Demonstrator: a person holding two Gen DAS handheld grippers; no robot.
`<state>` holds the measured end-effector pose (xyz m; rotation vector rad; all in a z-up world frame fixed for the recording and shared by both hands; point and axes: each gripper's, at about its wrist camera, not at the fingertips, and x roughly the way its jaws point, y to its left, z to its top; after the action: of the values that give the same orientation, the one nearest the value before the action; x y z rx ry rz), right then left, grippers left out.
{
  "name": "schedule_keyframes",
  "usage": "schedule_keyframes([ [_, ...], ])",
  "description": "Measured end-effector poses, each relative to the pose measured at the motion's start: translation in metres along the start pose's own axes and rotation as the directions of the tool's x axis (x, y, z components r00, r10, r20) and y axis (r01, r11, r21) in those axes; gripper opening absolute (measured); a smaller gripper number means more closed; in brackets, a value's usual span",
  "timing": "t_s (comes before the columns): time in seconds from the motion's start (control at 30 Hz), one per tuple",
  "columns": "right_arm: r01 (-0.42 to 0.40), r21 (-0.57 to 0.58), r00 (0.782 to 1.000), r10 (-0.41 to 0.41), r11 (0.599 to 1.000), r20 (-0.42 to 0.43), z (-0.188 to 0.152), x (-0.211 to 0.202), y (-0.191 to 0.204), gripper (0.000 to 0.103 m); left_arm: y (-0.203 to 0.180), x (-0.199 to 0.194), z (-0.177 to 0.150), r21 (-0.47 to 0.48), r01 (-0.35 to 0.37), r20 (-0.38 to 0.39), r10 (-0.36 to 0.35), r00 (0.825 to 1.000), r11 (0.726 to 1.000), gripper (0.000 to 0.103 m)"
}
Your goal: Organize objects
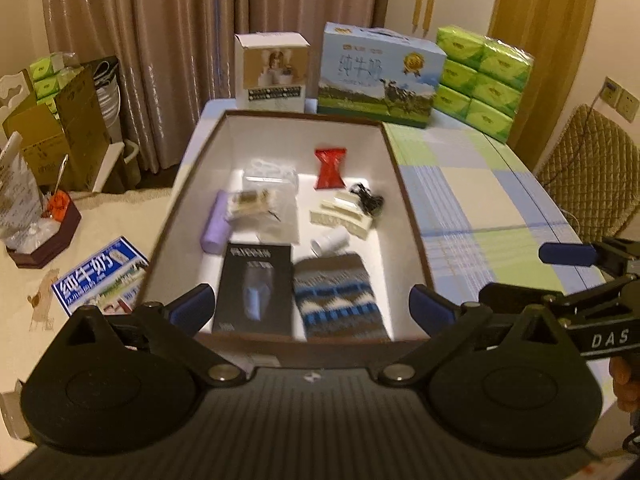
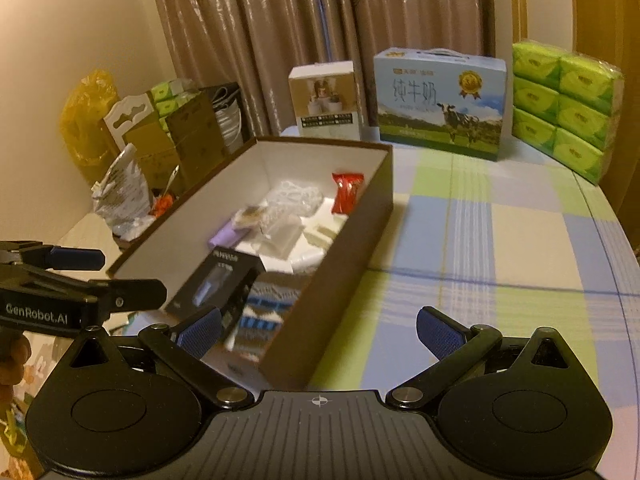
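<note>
An open brown box (image 1: 404,184) with a white inside stands on the checked tablecloth. In it lie a red packet (image 1: 330,168), a clear bag (image 1: 272,178), a purple cylinder (image 1: 216,222), a black carton (image 1: 254,288), a knitted pouch (image 1: 338,298), a cream clip (image 1: 340,216), a black cable (image 1: 368,198) and a small white bottle (image 1: 330,240). My left gripper (image 1: 312,306) hangs open above the box's near end, holding nothing. My right gripper (image 2: 319,332) is open too, over the near right wall of the box (image 2: 340,280). Each gripper shows in the other's view: right gripper (image 1: 548,276), left gripper (image 2: 112,274).
At the table's far edge stand a white carton (image 1: 272,72), a blue milk case (image 1: 378,76) and stacked green tissue packs (image 1: 484,80). A quilted chair (image 1: 588,172) is at the right. Cardboard boxes (image 1: 60,136), bags and a blue leaflet (image 1: 100,276) lie to the left.
</note>
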<state>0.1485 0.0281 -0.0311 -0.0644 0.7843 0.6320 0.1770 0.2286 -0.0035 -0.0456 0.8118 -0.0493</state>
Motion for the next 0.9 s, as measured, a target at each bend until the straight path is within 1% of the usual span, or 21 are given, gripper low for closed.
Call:
schedule_keyframes([
  [0.23, 0.025, 0.016, 1.0, -0.025, 1.0, -0.015, -0.026, -0.036, -0.022, 0.101, -0.041, -0.018, -0.025, 0.015, -0.006, -0.014, 0.007, 1.0, 1.0, 0.102],
  [0.43, 0.044, 0.026, 0.999, -0.043, 0.999, -0.028, -0.047, -0.068, -0.043, 0.101, -0.077, -0.03, -0.045, 0.0, -0.018, -0.02, 0.018, 1.0, 1.0, 0.102],
  [0.73, 0.067, 0.066, 0.997, -0.064, 0.996, -0.044, -0.088, -0.119, -0.074, 0.101, -0.131, -0.057, -0.074, -0.003, 0.004, -0.015, -0.004, 1.0, 1.0, 0.102],
  [0.9, 0.081, 0.084, 0.996, -0.078, 0.993, -0.045, -0.107, -0.145, -0.084, 0.101, -0.152, -0.073, -0.091, -0.003, 0.015, -0.012, -0.015, 1.0, 1.0, 0.102],
])
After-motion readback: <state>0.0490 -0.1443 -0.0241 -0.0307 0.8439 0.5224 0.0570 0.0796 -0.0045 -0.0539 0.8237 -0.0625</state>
